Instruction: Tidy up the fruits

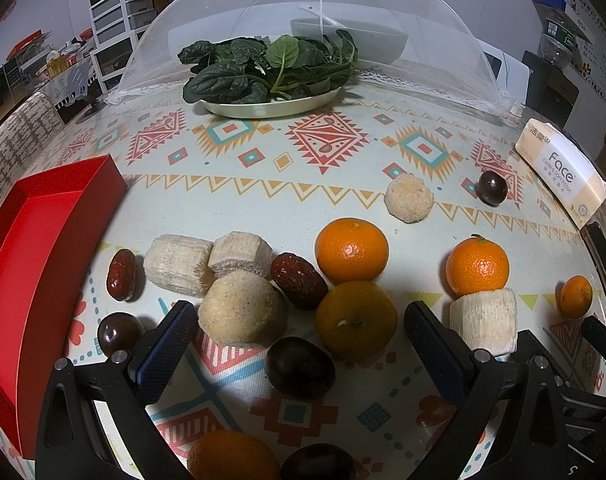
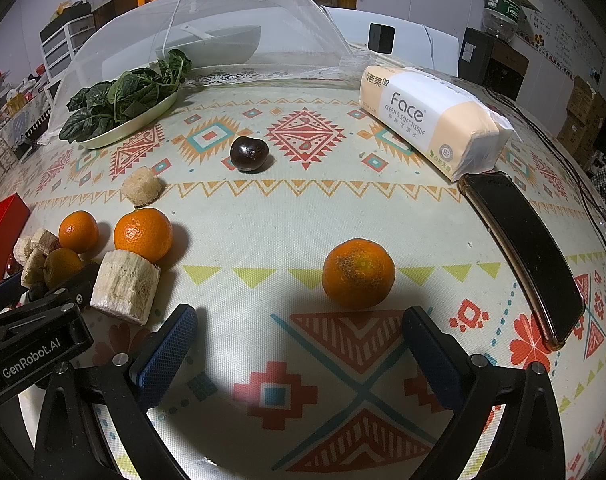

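Note:
In the left wrist view my left gripper [image 1: 299, 340] is open over a cluster of fruit: a dark cherry [image 1: 300, 367], a dull orange [image 1: 355, 320], a pale round chunk [image 1: 241, 308] and a red date [image 1: 299, 281] lie between or just past its fingers. More oranges [image 1: 351, 250], cane chunks [image 1: 178, 264] and dates [image 1: 121, 274] lie around. A red box [image 1: 43, 264] stands at the left. In the right wrist view my right gripper [image 2: 299, 340] is open and empty, just short of a lone orange [image 2: 358, 273].
A plate of spinach [image 1: 271, 68] sits half under a mesh food cover [image 1: 315, 16] at the back. A tissue pack [image 2: 431, 116] and a phone [image 2: 523, 248] lie at the right. A cherry [image 2: 248, 153] and a cane chunk [image 2: 125, 286] lie near the right gripper.

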Available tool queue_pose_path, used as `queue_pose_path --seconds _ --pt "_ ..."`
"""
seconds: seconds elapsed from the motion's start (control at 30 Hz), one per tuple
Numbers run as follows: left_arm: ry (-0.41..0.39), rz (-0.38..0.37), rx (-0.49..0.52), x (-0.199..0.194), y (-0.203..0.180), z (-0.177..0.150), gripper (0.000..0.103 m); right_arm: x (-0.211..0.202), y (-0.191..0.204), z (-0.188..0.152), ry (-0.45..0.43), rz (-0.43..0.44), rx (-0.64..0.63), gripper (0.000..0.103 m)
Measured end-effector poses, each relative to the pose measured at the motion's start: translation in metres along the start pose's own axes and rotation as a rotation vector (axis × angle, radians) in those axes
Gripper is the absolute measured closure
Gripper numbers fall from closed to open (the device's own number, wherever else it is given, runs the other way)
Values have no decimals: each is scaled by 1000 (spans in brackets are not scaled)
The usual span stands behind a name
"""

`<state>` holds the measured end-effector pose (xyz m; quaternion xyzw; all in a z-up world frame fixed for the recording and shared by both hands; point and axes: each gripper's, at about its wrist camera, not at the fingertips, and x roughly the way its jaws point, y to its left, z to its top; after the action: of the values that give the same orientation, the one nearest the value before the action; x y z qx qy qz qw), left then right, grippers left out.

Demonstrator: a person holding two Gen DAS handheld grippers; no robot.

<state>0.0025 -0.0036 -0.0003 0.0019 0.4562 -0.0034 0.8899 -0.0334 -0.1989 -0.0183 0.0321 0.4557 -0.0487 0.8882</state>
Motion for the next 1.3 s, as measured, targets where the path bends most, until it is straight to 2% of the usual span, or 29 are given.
queue_pose_path --seconds 0.8,0.9,1.13,1.3 --pt "2 -3 4 0 0 0 0 0 0 0 0 0 0 0" --pt "21 -32 41 -1 1 -2 0 0 -1 -1 4 6 5 0" --pt "62 -74 106 -10 9 -16 0 -5 -1 -5 79 -18 37 0" --pt "75 -117 152 -18 18 -23 0 -10 -1 -12 77 -14 28 0"
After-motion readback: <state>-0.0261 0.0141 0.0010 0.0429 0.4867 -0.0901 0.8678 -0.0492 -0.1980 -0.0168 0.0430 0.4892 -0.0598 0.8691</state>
